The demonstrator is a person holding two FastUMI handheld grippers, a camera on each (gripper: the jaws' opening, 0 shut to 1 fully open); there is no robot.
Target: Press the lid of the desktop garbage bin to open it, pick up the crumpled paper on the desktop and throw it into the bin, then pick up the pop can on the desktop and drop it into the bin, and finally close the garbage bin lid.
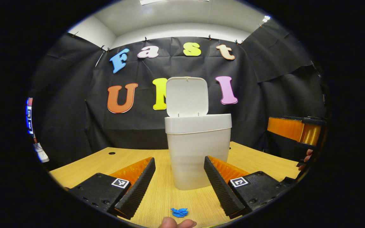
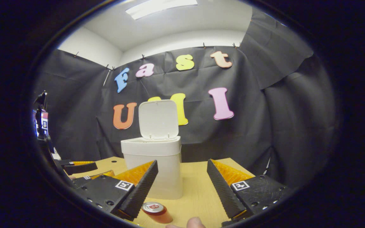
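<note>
Two grippers hang over the wooden desktop [image 1: 258, 161], both with fingers spread wide and nothing between them. In the left gripper view, the left gripper [image 1: 179, 182] faces the white garbage bin [image 1: 198, 152], which stands upright on the desk straight ahead with its lid [image 1: 187, 96] raised and tilted back. The blue crumpled paper [image 1: 179, 212] lies on the desk near the bottom edge, in front of the bin and between the two released fingers, touching neither. In the right gripper view, the right gripper [image 2: 182, 183] is likewise released; the pop can [image 2: 157, 212] lies on its side on the desk just beside the gripper's left finger, in front of the bin [image 2: 157, 167]. A fingertip [image 2: 196, 222] shows at the bottom edge.
</note>
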